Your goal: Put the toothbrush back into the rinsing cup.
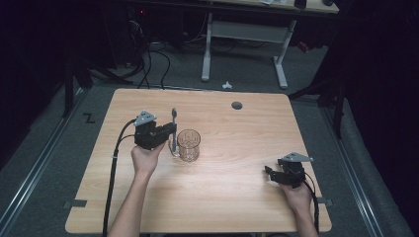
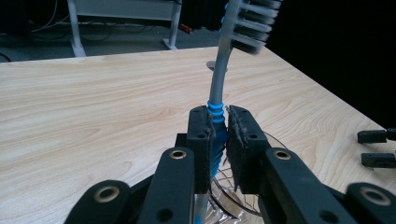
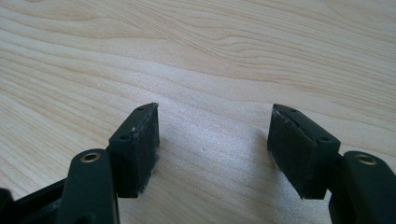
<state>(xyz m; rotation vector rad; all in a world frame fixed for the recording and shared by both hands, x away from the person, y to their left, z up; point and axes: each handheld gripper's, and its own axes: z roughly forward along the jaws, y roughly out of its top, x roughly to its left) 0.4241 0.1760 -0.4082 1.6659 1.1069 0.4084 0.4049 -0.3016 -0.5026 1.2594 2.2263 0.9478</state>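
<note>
Behind the pale wooden table [image 1: 222,197], dark grey floor [image 1: 188,74].

Both grippers are black, boxy tools: the left gripper [image 1: 170,131] and the right gripper [image 1: 269,172] each carry a grey three-cornered plate on top and trail a black cable back past the table's [image 1: 237,138] near edge. Their jaws are flat black bars with brass-ringed screw holes, ending in rectangular, rough-faced pads [image 3: 142,140]. The person's forearms are bare, without sleeves.
</note>
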